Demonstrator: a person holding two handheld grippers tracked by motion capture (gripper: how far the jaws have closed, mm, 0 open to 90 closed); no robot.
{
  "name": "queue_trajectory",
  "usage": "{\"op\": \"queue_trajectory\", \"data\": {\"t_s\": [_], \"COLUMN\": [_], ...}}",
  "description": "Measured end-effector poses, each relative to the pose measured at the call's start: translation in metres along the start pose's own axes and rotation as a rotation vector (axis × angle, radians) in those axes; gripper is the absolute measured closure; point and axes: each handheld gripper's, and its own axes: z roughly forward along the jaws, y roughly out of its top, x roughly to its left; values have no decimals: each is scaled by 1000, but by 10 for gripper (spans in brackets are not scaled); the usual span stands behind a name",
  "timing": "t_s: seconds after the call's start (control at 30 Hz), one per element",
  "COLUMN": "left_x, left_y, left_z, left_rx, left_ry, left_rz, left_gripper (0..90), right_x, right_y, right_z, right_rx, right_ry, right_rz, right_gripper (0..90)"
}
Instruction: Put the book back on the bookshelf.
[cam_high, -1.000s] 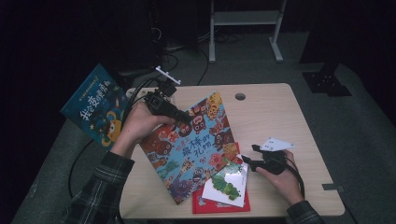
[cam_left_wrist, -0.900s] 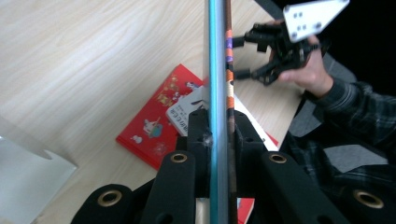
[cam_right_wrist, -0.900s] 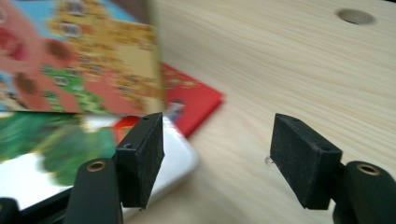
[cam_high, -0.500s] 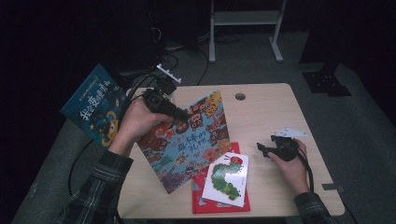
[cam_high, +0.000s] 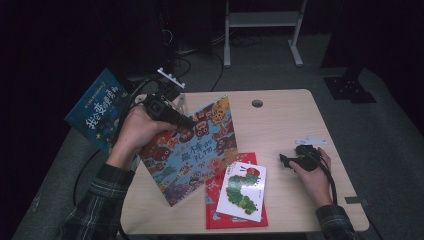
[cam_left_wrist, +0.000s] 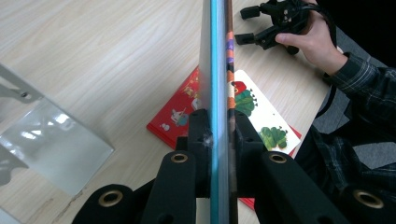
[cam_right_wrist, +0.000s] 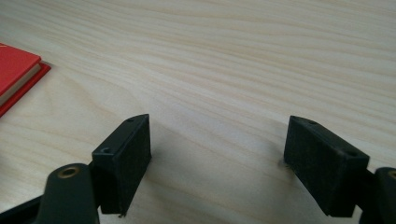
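Picture book (cam_high: 192, 150) pinched upright on edge in left gripper (cam_left_wrist: 218, 135), just left of caterpillar book (cam_high: 243, 190) atop red book (cam_high: 220, 187) on desk (cam_high: 280, 120). Right gripper (cam_right_wrist: 217, 154) empty, jaws wide. Destination unclear, possibly metal bookend (cam_left_wrist: 51, 140); placement not yet done.

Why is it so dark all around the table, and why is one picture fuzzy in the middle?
High view: light falls on the table, the room behind stays black. Left gripper view: the picture book clamped in the left hand-held gripper is too close, so its edge blurs. Right gripper view: the wood grain looks sharp.
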Motion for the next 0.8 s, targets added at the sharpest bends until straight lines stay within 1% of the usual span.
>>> {"op": "queue_trajectory", "data": {"t_s": [0.03,0.1,0.17,0.2,0.23,0.33,0.37,0.4,0.5,0.53,0.57,0.6,0.63,0.67,0.7,0.73,0.77,0.8], "left_x": [0,2,2,2,3,4,4,5,5,6,6,8,8,11,11,13,13,15], "left_y": [0,-4,-5,-7,-8,-12,-12,-14,-17,-20,-20,-23,-23,-28,-28,-32,-32,-36], "left_z": [0,-8,-10,-17,-20,-28,-28,-33,-38,-43,-43,-48,-48,-53,-53,-58,-58,-62], "left_rx": [0,-14,-20,-30,-34,-46,-46,-45,-46,-51,-51,-59,-59,-65,-65,-65,-65,-70], "left_ry": [0,9,13,20,24,33,33,39,46,50,50,48,48,47,47,53,53,63], "left_rz": [0,-12,-17,-18,-22,-32,-32,-34,-36,-42,-42,-55,-55,-67,-67,-73,-73,-87], "left_gripper": [809,809,809,809,809,810,810,810,809,809,809,809,809,809,809,809,809,809], "right_x": [0,-1,-1,-1,-1,-1,-1,-1,-1,-1,-1,-1,-1,-1,-1,-1,-1,-1], "right_y": [0,0,0,0,0,0,0,0,0,0,0,0,0,0,0,0,0,0], "right_z": [0,0,1,1,1,1,1,1,1,1,1,1,1,1,1,1,1,1], "right_rx": [0,8,12,14,16,17,18,18,19,19,19,18,18,18,18,17,17,17], "right_ry": [0,1,-1,-4,-6,-7,-8,-8,-8,-8,-8,-9,-9,-9,-9,-9,-9,-9], "right_rz": [0,7,9,12,12,15,15,16,16,16,16,14,14,14,15,15,15,16], "right_gripper": [217,174,166,152,144,142,141,141,141,140,140,140,140,140,140,140,140,140]}}
